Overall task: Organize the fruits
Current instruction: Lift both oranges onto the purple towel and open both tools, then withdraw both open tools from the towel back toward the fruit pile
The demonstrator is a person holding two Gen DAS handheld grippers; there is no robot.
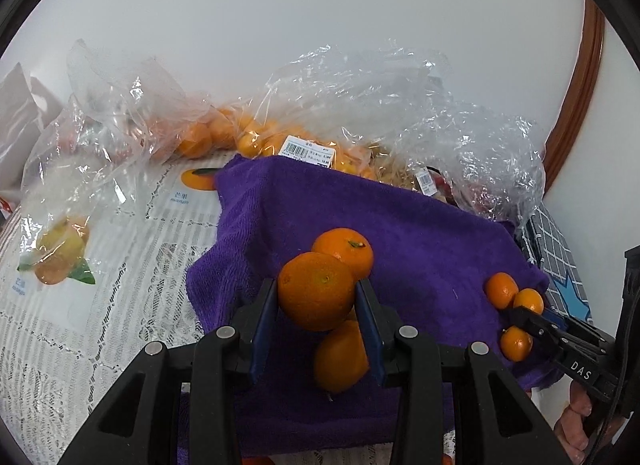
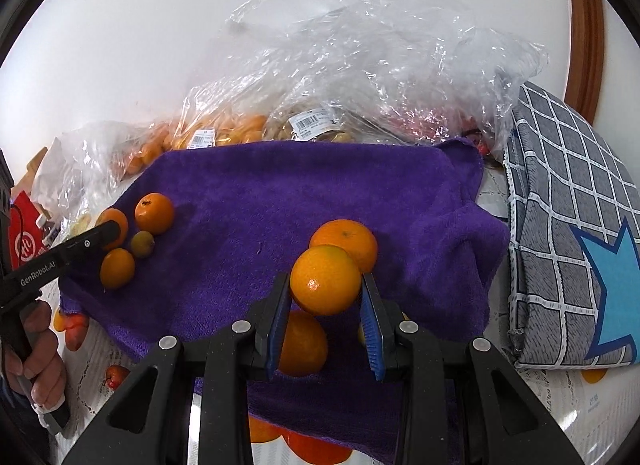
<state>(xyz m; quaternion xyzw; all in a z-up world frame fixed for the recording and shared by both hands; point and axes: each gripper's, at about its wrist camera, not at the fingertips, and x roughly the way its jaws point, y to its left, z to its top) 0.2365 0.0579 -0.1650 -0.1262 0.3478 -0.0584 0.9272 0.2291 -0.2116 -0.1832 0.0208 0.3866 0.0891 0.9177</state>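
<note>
In the left wrist view my left gripper is shut on an orange, held over a purple towel. A second orange lies just behind it and a third beneath. In the right wrist view my right gripper is shut on another orange over the same towel, with one orange behind it and one below. The left gripper's fingers show at the left among several small oranges and a greenish fruit.
Clear plastic bags of oranges and other fruit stand behind the towel. A grey checked cushion lies to the right. The lace tablecloth with fruit prints lies to the left. Red fruits lie near a person's hand.
</note>
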